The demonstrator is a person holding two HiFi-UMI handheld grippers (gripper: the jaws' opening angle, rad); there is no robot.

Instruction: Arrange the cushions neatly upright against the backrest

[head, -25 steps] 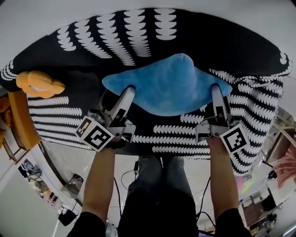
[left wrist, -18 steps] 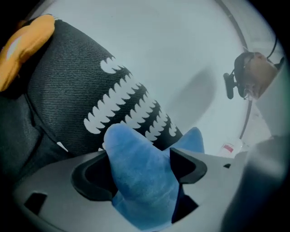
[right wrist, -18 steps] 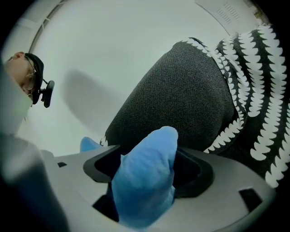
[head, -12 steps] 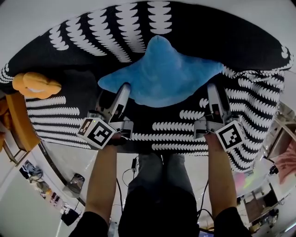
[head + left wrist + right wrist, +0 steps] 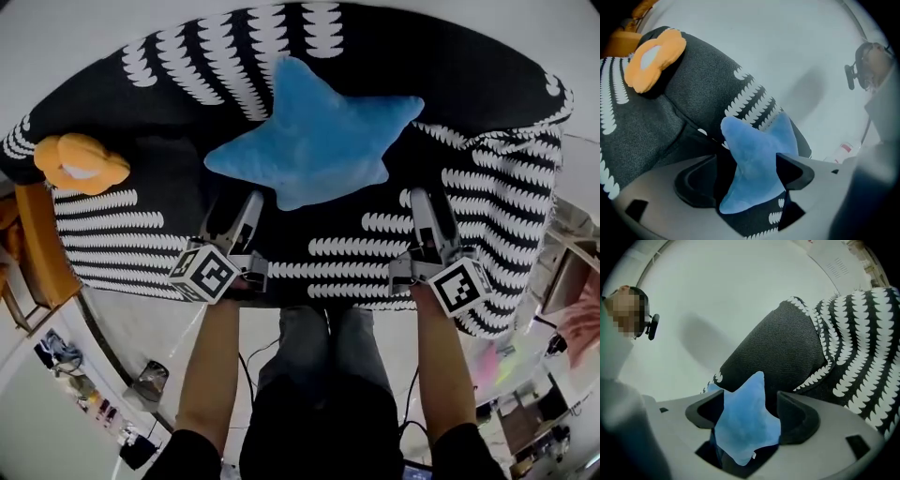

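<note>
A blue star cushion (image 5: 314,136) leans upright against the black-and-white patterned sofa backrest (image 5: 450,84). An orange flower cushion (image 5: 80,161) rests at the sofa's left end, also visible in the left gripper view as the orange cushion (image 5: 654,58). My left gripper (image 5: 251,199) hovers over the seat just below the star's lower left side, open and empty. My right gripper (image 5: 422,197) is below the star's right arm; its jaws have just been opening and nothing is between them. Both gripper views look at the star cushion (image 5: 754,159) (image 5: 740,427) from a short way off, past open jaws.
The sofa seat (image 5: 347,253) stretches between the two grippers and the front edge. A wooden piece of furniture (image 5: 37,244) stands left of the sofa. A white wall rises behind the backrest. Cables and small items lie on the floor beside my legs.
The star cushion has gone from held low over the seat to standing against the backrest. Both grippers have let go of it and pulled back toward the sofa's front edge.
</note>
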